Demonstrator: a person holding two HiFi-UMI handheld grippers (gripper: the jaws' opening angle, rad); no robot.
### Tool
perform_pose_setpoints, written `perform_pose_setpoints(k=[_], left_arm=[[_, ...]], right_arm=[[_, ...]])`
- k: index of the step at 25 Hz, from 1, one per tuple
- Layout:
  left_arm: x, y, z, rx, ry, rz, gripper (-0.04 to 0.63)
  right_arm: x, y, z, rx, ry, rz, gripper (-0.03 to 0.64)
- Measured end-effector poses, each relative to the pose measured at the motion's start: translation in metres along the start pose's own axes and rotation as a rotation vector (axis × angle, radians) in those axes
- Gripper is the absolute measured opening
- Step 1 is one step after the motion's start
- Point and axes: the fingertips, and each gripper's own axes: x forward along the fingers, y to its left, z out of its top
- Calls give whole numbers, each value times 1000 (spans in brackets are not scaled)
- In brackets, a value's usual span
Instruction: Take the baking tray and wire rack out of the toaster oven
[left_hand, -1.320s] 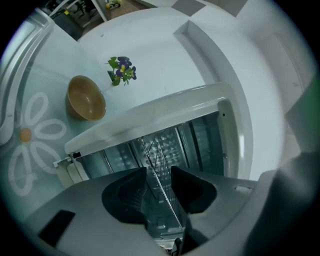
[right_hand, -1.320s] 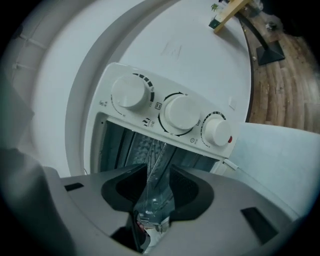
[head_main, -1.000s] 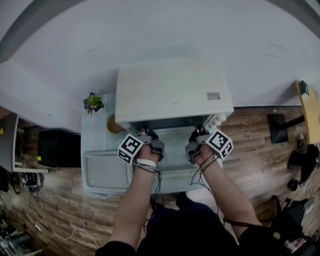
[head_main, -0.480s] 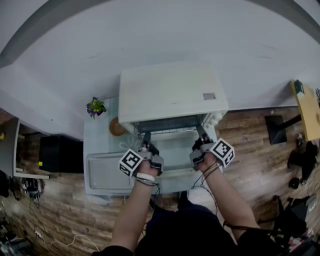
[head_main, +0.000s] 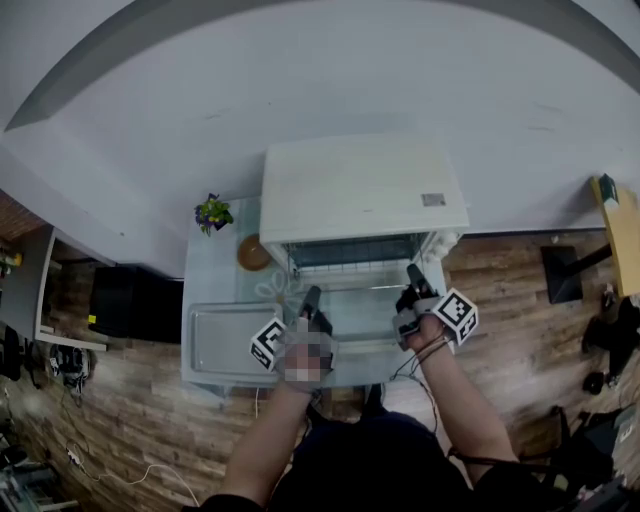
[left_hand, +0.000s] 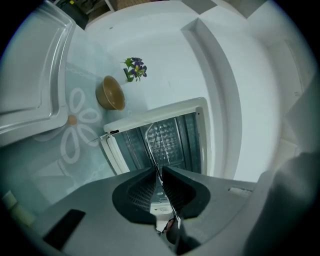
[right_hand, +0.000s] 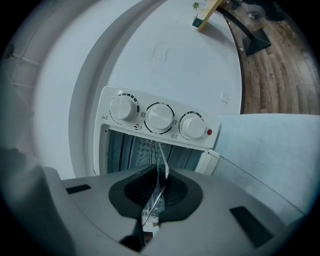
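Left gripper (left_hand: 158, 171) is clamped on the front edge of the wire rack (head_main: 347, 270). The right gripper (right_hand: 160, 174) jaws, just closing, pinch the same edge. The rack sits partly out of the toaster oven (head_main: 362, 190), above its lowered door (head_main: 360, 326). The baking tray (head_main: 225, 345) lies left of the left gripper, apart.

Head overhead; gripper views facing oven (head_main: 362, 190)

Wire rack (head_main: 350, 272): mostly hidden inside toaster oven (head_main: 362, 190); only its front bars showed. Baking tray (left_hand: 27, 75) was cut off by the left edge in left gripper view. Markings around 3 dials (right_hand: 159, 117) and the oven-top label (head_main: 433, 200) were too small to read.
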Motion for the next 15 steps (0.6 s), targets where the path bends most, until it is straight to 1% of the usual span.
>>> perform_pose_setpoints(k=[3,5,7,11,15], left_arm=[[-8,0,11,64,3,-8,60],[-14,8,25,88,-13,8,122],[-16,15,39,90,-28,17,150],[-5,7,57,111,-34,-26,160],[5,3,54,120,2,-16,160]], right_arm=[[-6,1,-3,-4,5,-5,15],[-8,2,-3,-5,10,-3,15],[-10,3,-3,-12,14,3,12],[-13,2,-4,-22,19,6,12],[-21,1,-7,-34,24,8,11]])
